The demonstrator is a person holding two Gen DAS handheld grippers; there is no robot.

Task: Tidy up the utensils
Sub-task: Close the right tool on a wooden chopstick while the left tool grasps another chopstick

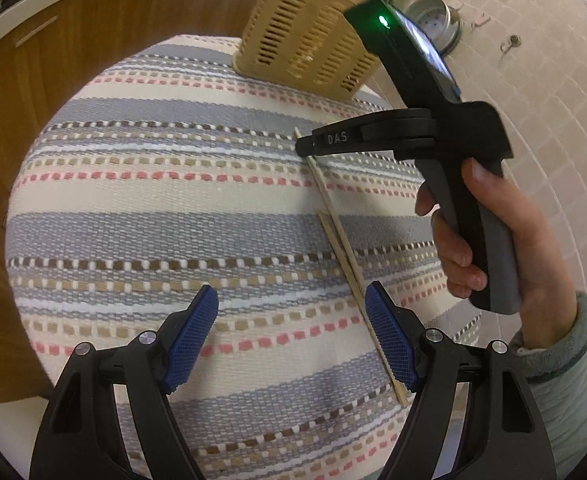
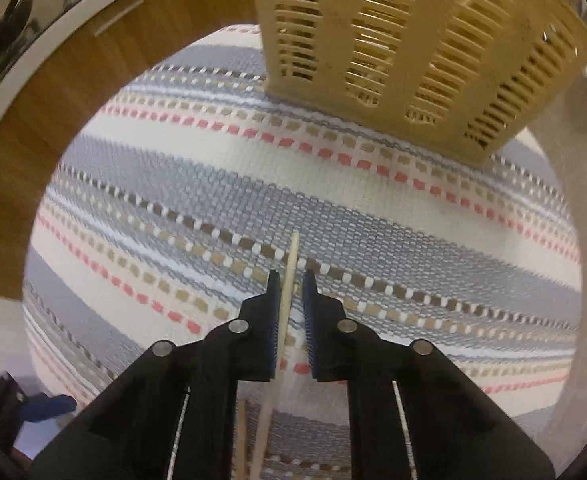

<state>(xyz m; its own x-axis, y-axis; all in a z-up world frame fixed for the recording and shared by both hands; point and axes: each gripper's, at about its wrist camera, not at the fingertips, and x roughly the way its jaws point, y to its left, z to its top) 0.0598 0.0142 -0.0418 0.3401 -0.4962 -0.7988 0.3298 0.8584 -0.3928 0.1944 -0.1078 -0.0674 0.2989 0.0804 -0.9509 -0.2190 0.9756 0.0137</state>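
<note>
Chopsticks (image 1: 335,232), thin, light and stiff, lie on the striped cloth (image 1: 153,208) just right of the spread, empty left claw (image 1: 291,336). Right claw (image 2: 291,280) is clenched on one near its far end; slim, smooth wood may pivot or slip.

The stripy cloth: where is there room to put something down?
The striped cloth is bare left of the chopsticks, from the slotted basket down to the left gripper. It is crowded on the right: chopsticks, right gripper and hand.
</note>
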